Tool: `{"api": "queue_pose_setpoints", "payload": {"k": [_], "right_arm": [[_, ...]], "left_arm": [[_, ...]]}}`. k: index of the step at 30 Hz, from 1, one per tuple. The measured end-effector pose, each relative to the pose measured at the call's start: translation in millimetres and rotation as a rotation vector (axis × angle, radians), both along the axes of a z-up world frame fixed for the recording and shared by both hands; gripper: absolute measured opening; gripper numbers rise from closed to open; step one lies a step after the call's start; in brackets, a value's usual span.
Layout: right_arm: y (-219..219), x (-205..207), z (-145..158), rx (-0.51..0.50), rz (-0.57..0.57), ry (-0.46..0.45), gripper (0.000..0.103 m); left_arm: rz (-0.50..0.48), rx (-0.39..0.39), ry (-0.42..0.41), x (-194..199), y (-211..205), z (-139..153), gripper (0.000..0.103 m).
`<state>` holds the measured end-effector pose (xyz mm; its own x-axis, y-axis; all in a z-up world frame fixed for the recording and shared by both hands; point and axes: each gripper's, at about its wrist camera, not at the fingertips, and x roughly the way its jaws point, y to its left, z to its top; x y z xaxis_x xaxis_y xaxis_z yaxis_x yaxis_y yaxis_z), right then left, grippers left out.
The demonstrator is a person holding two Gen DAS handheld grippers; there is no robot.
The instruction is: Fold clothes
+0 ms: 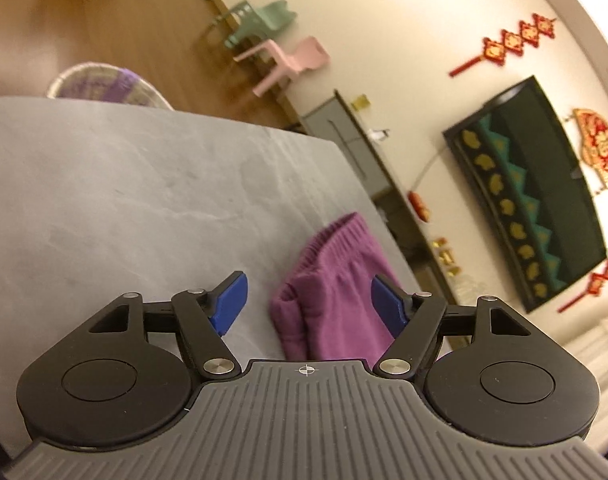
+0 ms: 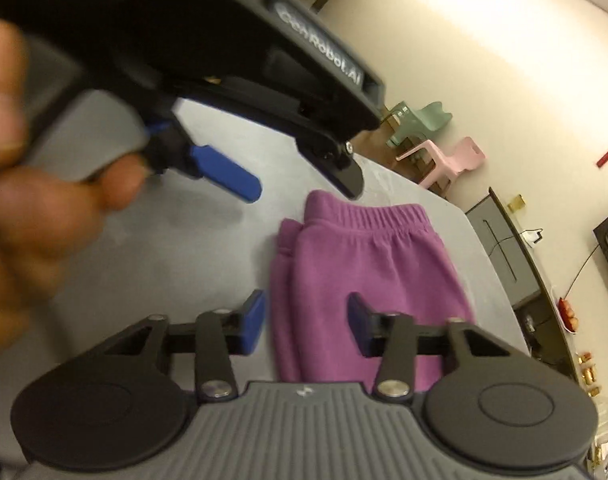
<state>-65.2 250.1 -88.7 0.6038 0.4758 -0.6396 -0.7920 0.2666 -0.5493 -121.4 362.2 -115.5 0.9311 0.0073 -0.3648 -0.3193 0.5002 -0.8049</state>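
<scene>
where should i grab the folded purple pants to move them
Grip the purple pants at the doubled fold edge on their left side, coming in low from the bare grey table beside it. The layers stack thick there, so one pinch should catch them all; the elastic waistband lies at the far end.

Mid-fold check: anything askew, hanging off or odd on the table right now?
Nothing damaged or spilled. The folded purple garment lies near the grey table's far edge, its side fold slightly uneven, one layer poking out. Neither tool grips it.
</scene>
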Motion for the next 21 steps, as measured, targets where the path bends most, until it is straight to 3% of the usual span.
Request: {"api": "queue_pose_setpoints", "payload": {"k": [1,4,9,10,11,12,13,14,15,17,18,21], "right_arm": [[0,5,3,0.007,-0.017,0.017,0.002],[-9,9,19,0.072,-0.042,0.023,0.004],[-41,1,38,0.158,-0.015,0.1,0.004],[-46,2,37,0.156,-0.009,0.119,0.004],[-50,4,35,0.146,-0.006,0.145,0.006],[-55,7,32,0.136,-0.004,0.17,0.012],[-64,13,37,0.147,-0.01,0.195,0.017],[-73,19,42,0.158,-0.017,0.22,0.033],[-86,29,52,0.196,-0.049,0.259,0.04],[-107,56,76,0.307,-0.132,0.356,0.039],[-115,73,88,0.366,-0.19,0.39,0.033],[-102,129,93,0.349,-0.334,0.39,0.02]], "left_arm": [[-0.019,-0.004,-0.008,6,-1,2,0.065],[-0.107,-0.003,-0.03,13,-8,4,0.075],[-0.175,-0.004,-0.028,33,-20,7,0.074],[-0.183,-0.007,-0.024,40,-21,5,0.063],[-0.187,-0.007,-0.01,47,-22,4,0.034],[-0.2,0.004,0.018,54,-23,1,0.014],[-0.199,0.031,0.064,57,-24,-3,0.005],[-0.188,0.031,0.075,55,-23,-6,0.002],[-0.177,0.026,0.081,53,-21,-8,0.002],[-0.163,0.038,0.071,51,-21,-7,0.002],[-0.167,0.05,0.07,51,-23,-7,0.002],[-0.174,0.165,0.071,53,-40,3,0.002]]}}
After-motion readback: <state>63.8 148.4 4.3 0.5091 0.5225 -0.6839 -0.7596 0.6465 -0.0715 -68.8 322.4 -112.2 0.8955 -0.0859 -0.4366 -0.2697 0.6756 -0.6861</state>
